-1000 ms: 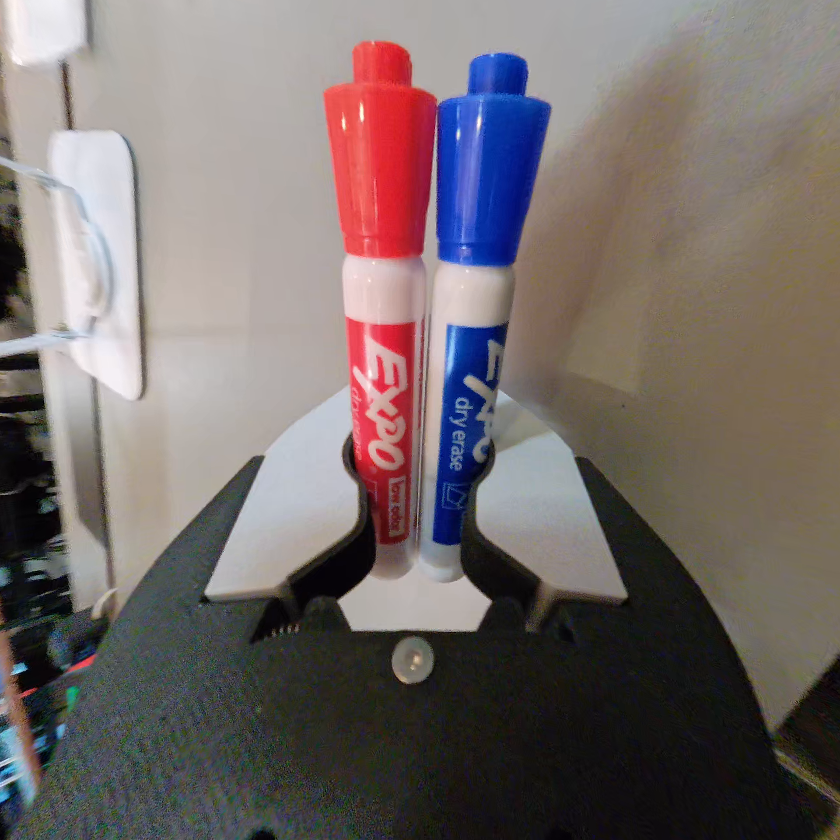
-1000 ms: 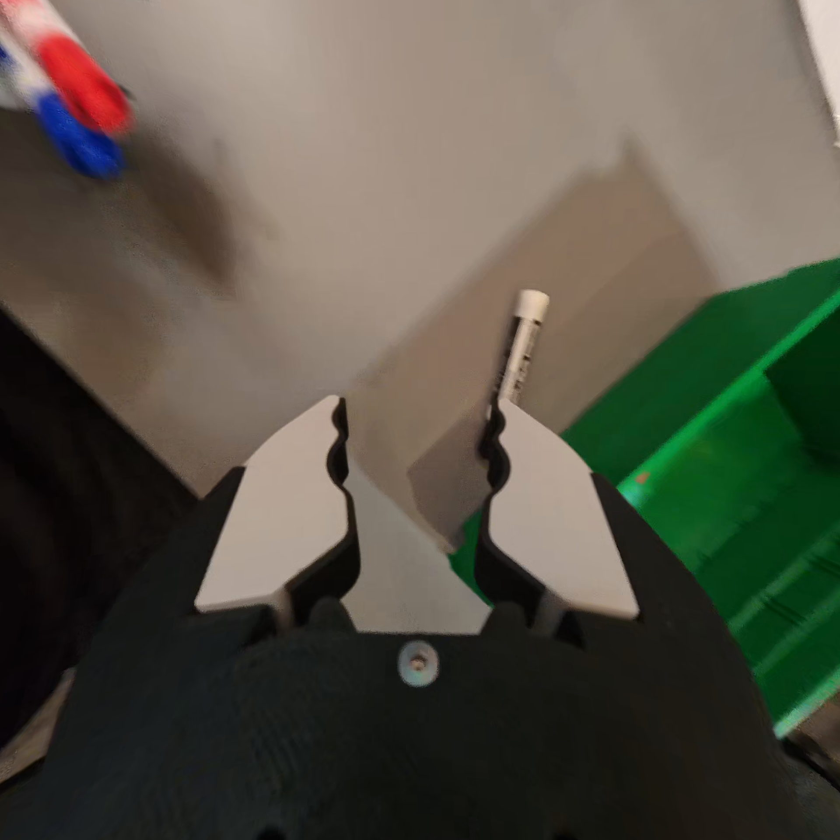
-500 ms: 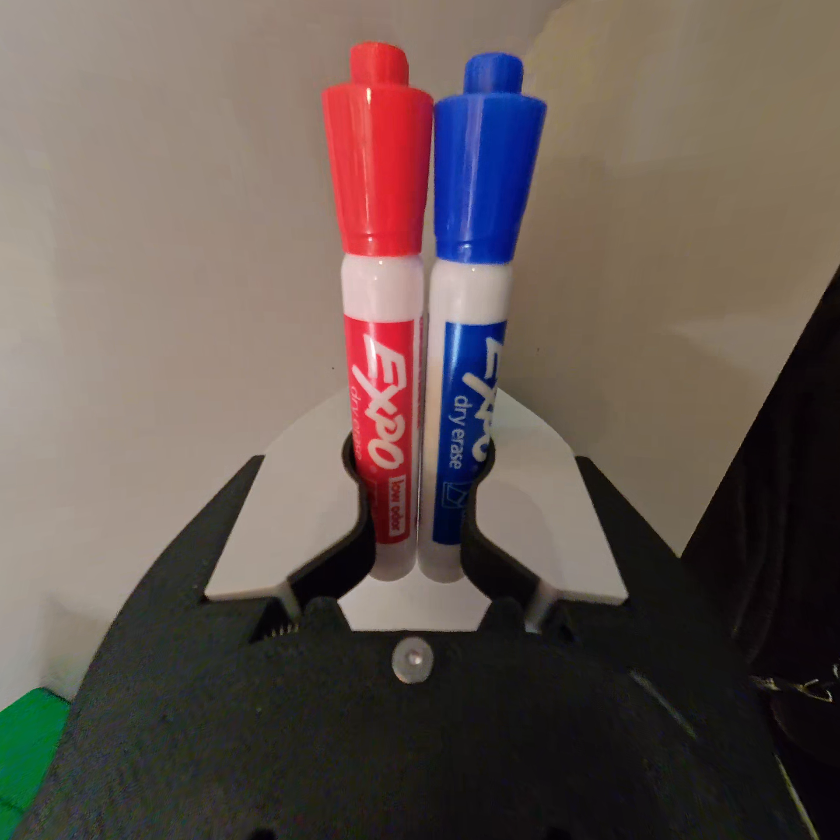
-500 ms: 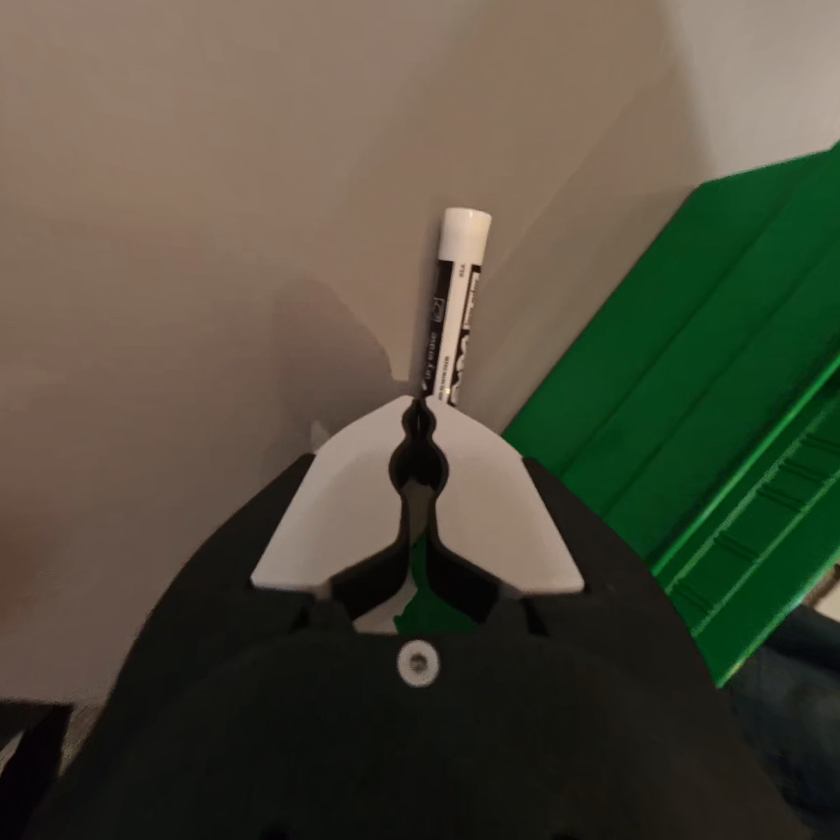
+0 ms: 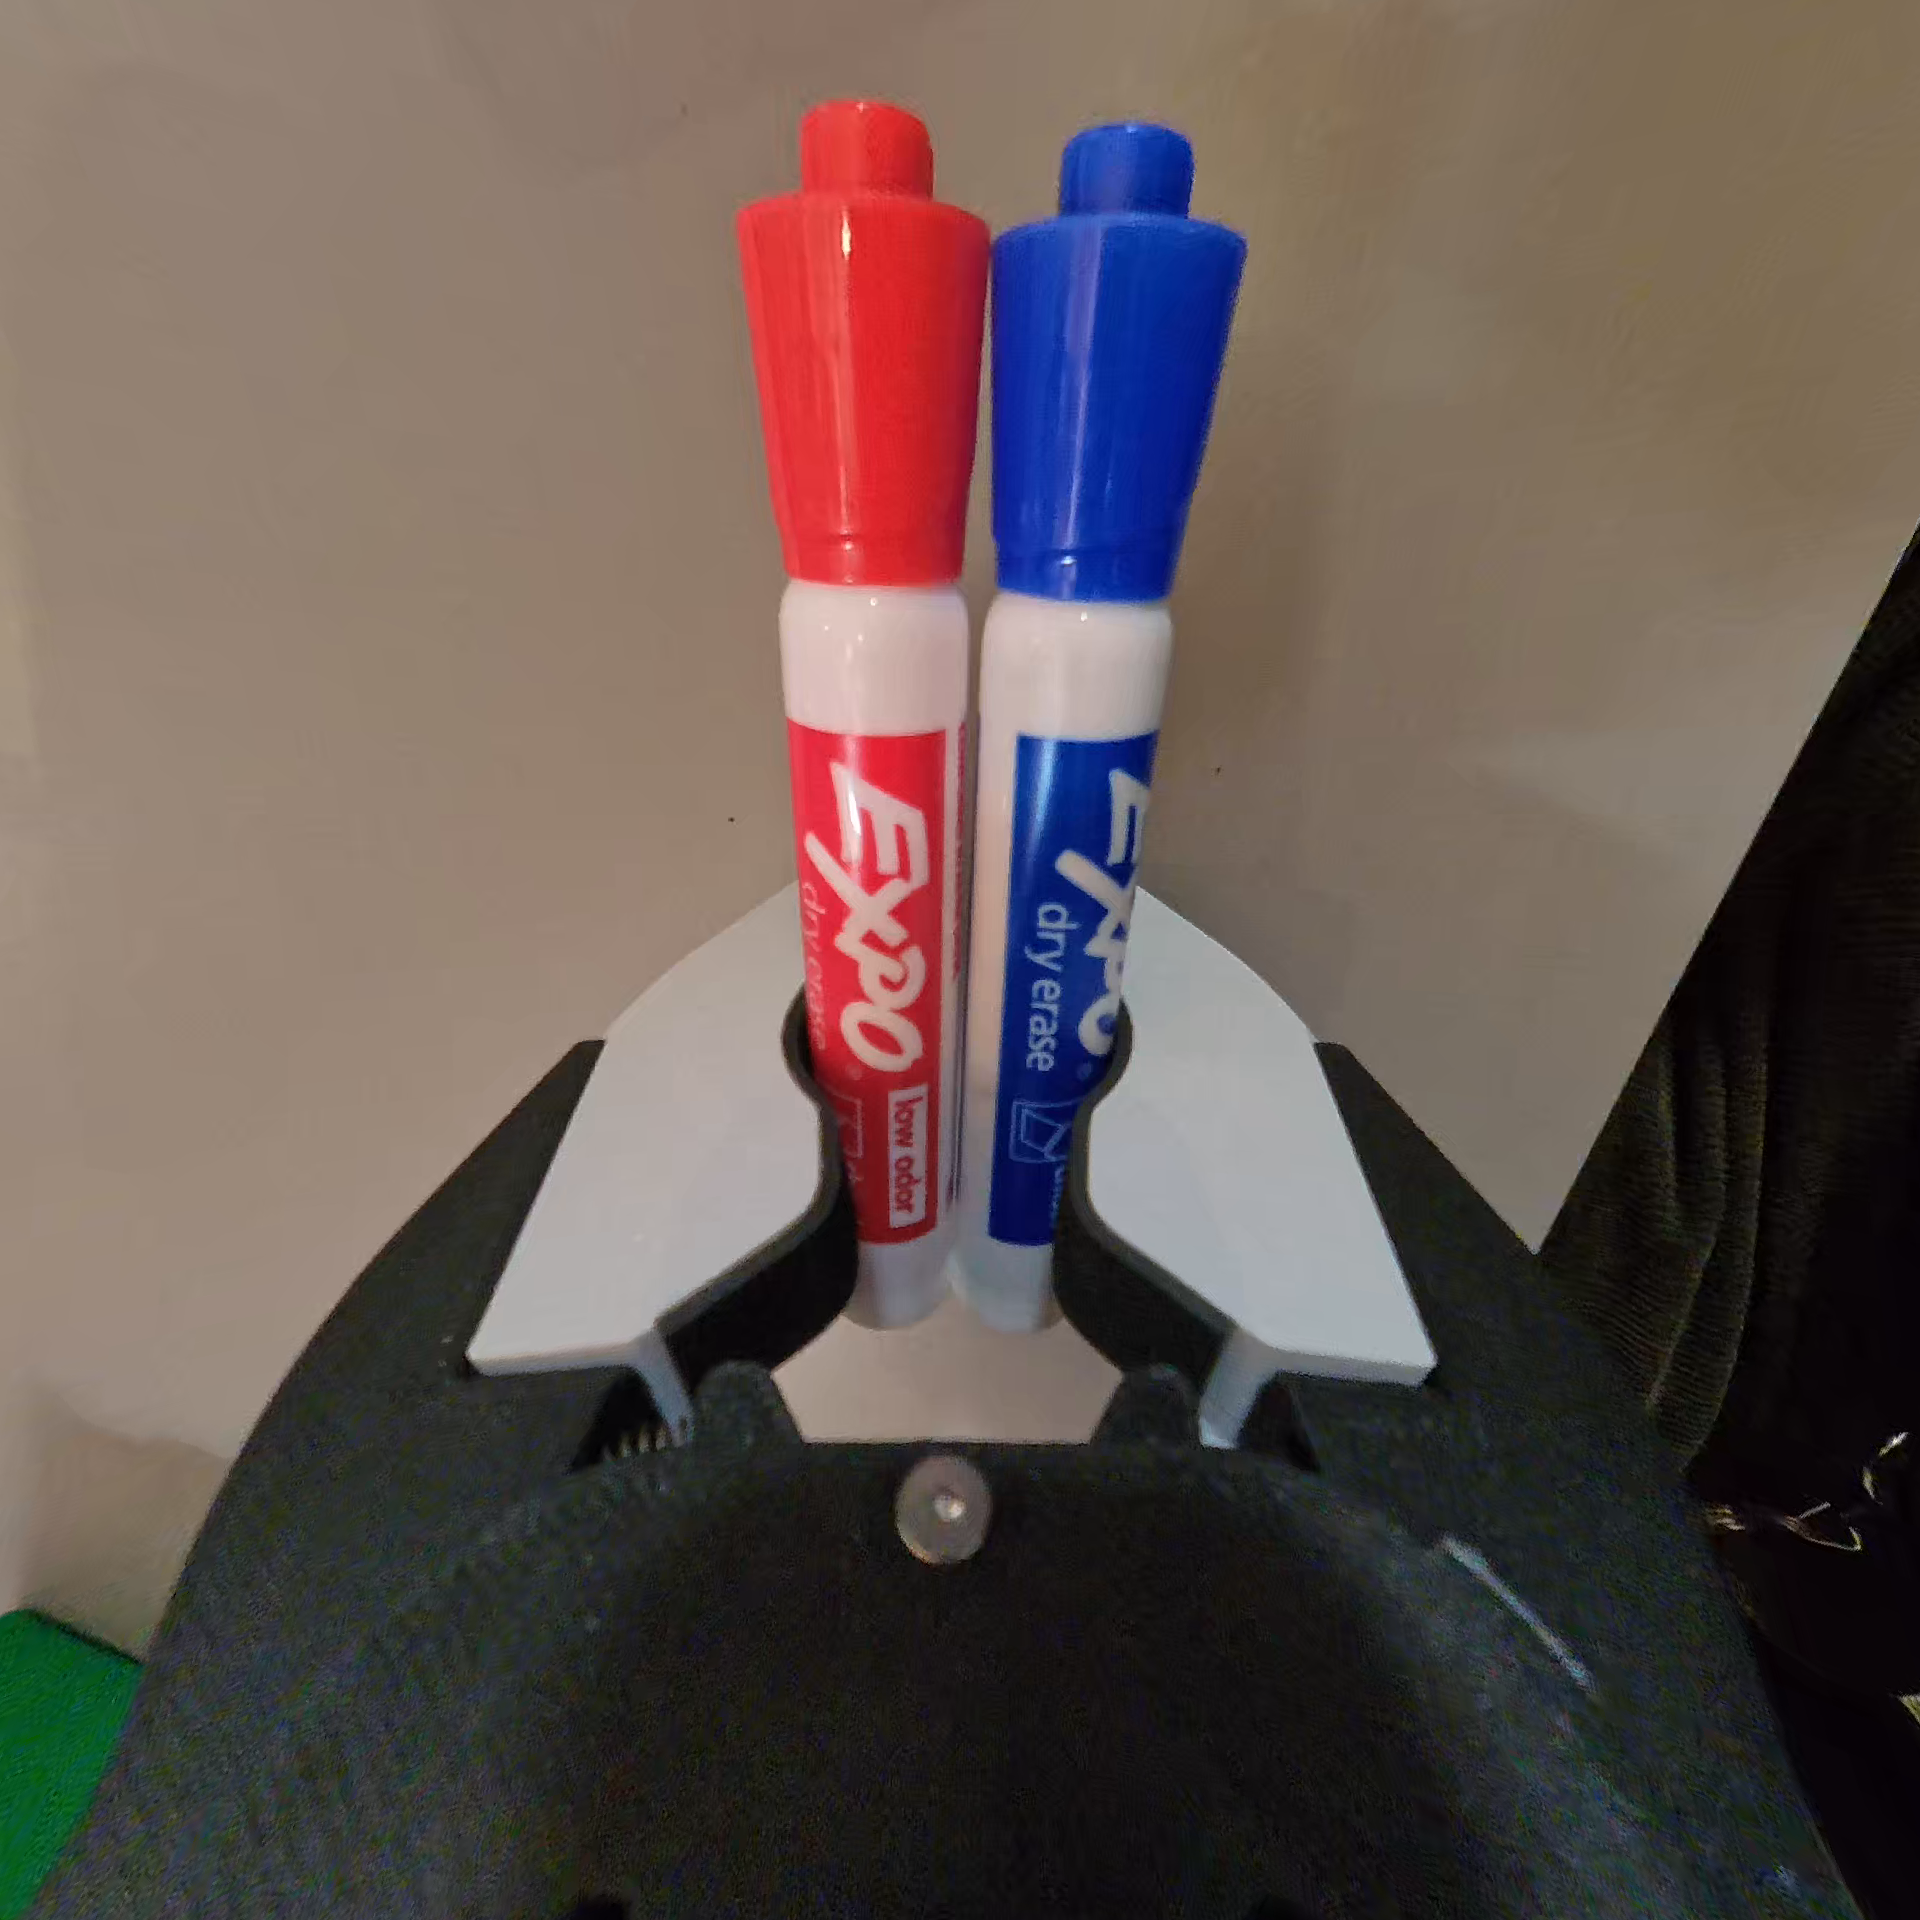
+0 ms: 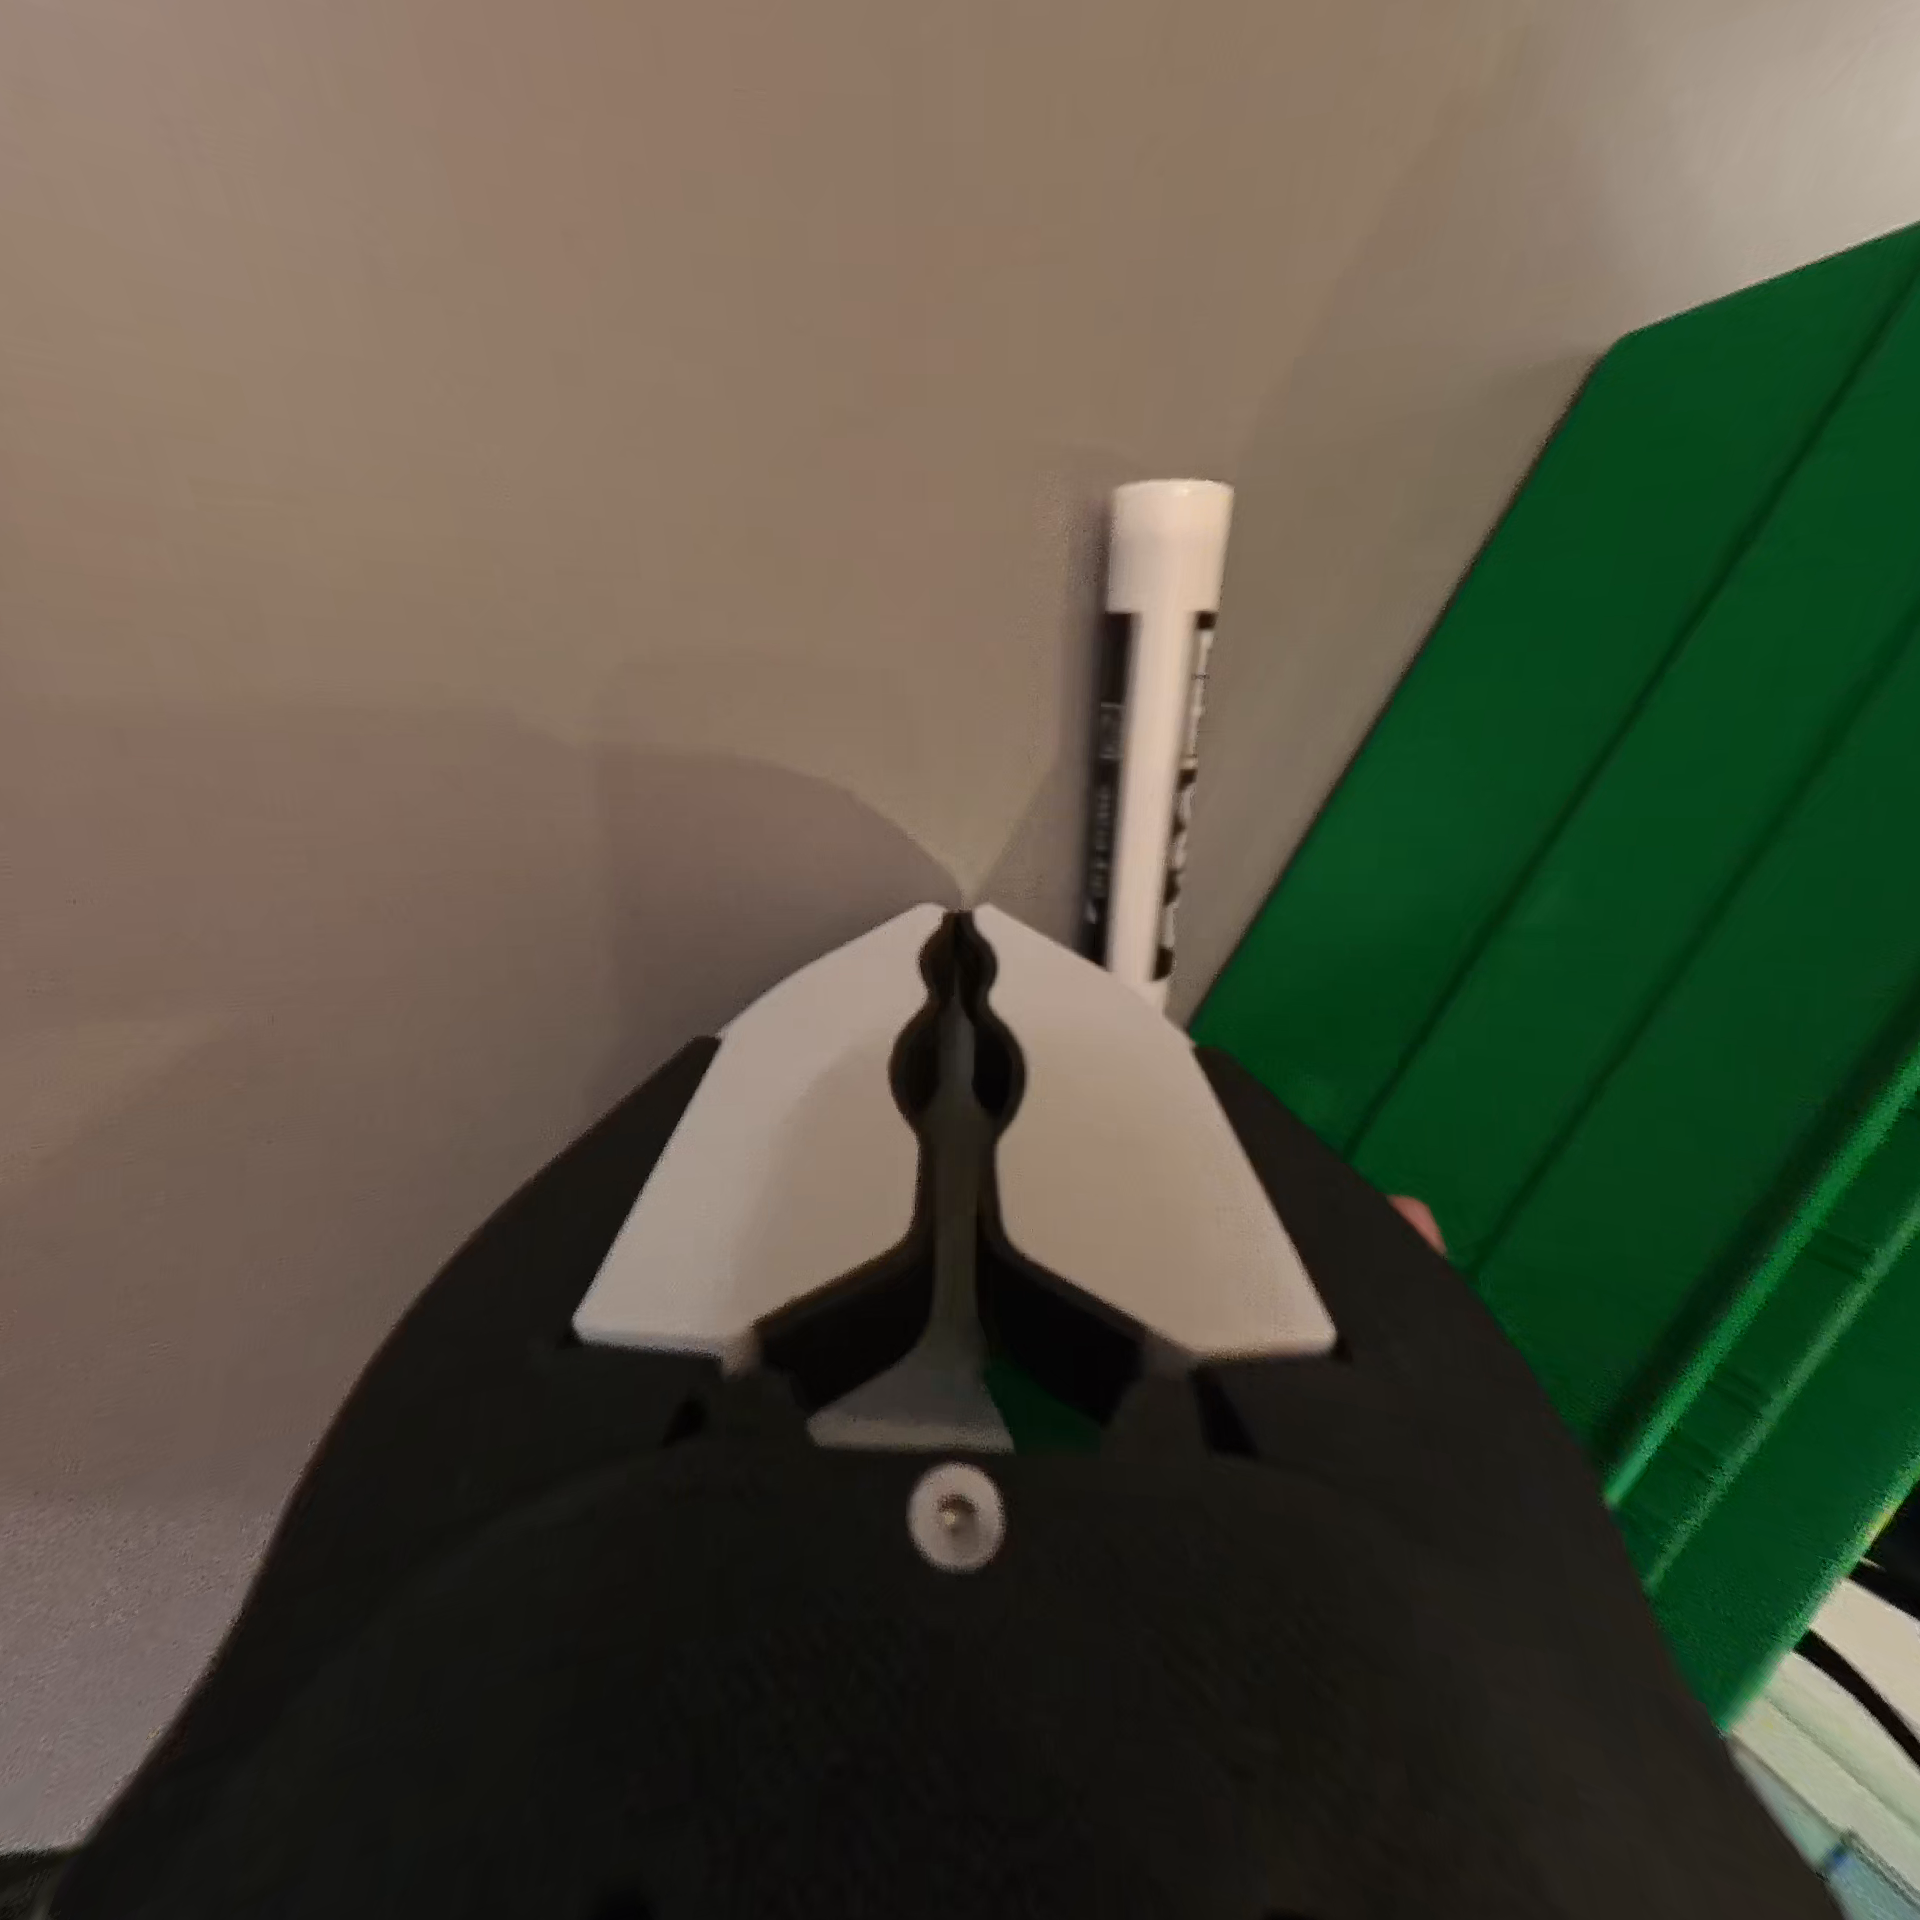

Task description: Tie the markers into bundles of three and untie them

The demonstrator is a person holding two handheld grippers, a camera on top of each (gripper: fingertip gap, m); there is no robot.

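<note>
In the left wrist view my left gripper [image 5: 958,997] is shut on two markers side by side, a red marker [image 5: 868,644] on the left and a blue marker [image 5: 1101,644] on the right, caps pointing away from me. In the right wrist view my right gripper [image 6: 956,920] is shut with nothing showing between its fingertips. A black-labelled marker with a white end [image 6: 1153,748] lies on the beige surface just beyond and to the right of the tips; its near end is hidden behind the right finger [image 6: 1122,1164].
A green plastic bin [image 6: 1579,831] stands close on the right of the black-labelled marker. A green corner [image 5: 52,1704] shows at the lower left of the left wrist view, and dark fabric [image 5: 1787,1039] hangs at its right edge. The beige surface [image 6: 468,520] fills the background. The gap from one gripper's tips to the other's is roughly 30 cm.
My right gripper went from open to shut and moved closer to the black-labelled marker, which now sits right of the tips. My left gripper swung away from the wall hook, still holding both markers.
</note>
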